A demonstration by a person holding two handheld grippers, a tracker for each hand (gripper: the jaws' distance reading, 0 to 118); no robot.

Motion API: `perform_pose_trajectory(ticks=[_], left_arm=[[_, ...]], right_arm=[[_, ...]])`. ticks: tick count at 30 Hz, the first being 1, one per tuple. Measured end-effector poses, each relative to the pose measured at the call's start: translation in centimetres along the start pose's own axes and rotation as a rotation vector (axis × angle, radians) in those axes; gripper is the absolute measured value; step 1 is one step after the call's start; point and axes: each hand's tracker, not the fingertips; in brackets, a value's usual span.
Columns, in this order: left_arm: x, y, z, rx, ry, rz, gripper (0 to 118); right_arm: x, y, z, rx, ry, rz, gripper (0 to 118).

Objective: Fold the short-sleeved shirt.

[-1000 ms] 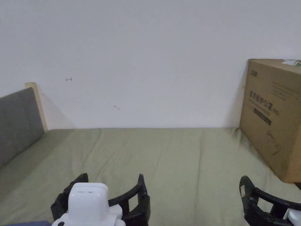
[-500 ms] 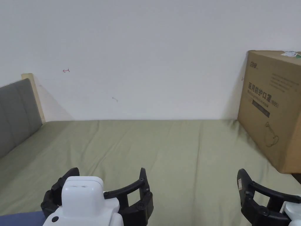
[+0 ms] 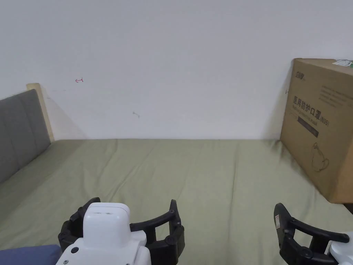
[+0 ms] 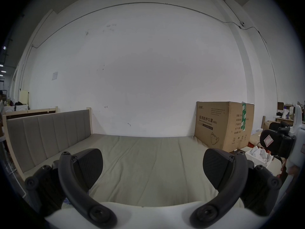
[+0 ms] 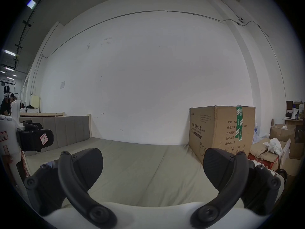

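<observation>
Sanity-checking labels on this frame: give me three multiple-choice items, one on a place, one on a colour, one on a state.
1. Where does the cardboard box stand?
A. on the right end of the bed, against the wall
B. beside the headboard
C. on the floor

2. What colour is the bed sheet?
A. white
B. olive green
C. red

3. How stand the left gripper and the right gripper?
A. both open
B. both shut
C. left shut on cloth

Key: 1 A, it sits on the sheet by the wall. 2 B, plainly green. 3 A, jaws wide apart, nothing between.
</observation>
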Motion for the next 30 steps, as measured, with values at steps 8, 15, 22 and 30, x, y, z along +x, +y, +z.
perform_pose_trajectory(ticks=[8,15,22,30], left_arm=[[0.2,0.0,-0.9,-0.066,0.058,0.012,118],[0.0,0.7,-1.1,-0.118,0.065,0.081,118],[0.4,0.9,-1.3,-0.17,0.096,0.076,118],[0.5,0.9,-1.4,-0.214,0.06,0.109,118]], right_arm=[[-0.1,-0.4,-0.1,-0.025,0.003,-0.002,118],[0.0,-0.7,-0.3,-0.042,-0.001,-0.001,118],[-0.2,-0.8,-0.4,-0.055,0.002,0.007,118],[-0.5,-1.0,-0.5,-0.057,0.006,0.009,118]])
